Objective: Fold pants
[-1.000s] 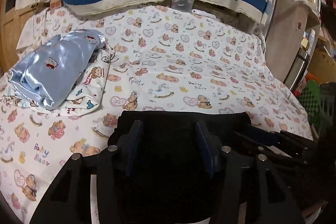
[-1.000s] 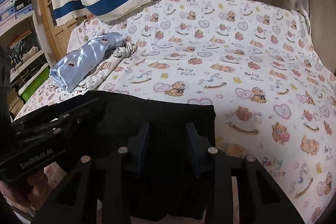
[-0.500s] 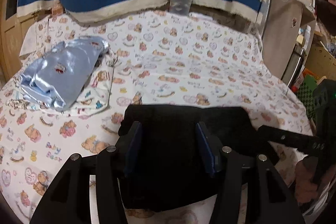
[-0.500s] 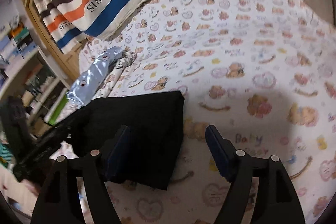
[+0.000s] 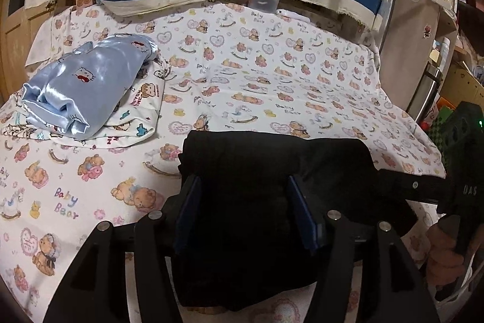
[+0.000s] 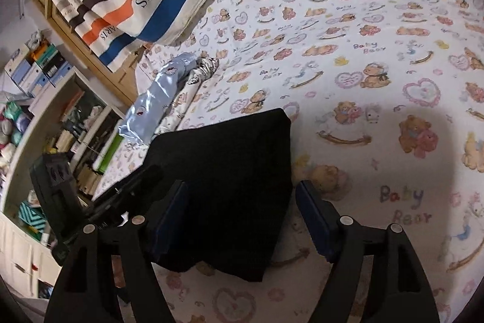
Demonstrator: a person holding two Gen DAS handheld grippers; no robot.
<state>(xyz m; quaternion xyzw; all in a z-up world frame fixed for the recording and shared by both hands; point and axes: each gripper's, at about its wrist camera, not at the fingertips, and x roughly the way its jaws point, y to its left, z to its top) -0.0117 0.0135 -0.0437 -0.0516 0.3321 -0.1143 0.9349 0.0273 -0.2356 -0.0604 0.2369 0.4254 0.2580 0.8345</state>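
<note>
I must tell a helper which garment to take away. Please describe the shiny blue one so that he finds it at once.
Start at the bed sheet printed with teddy bears. On its far left side lies a small pile of clothes; the glossy light-blue satin garment tops it, over a white cartoon-print cloth. Only it shines, unlike the folded black pants.

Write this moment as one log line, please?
task: fold pants | black pants: folded on bed sheet | left gripper: opening over pants | right gripper: open

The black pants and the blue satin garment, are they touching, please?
Apart: the left wrist view shows printed sheet between the black pants and the blue satin garment.
</note>
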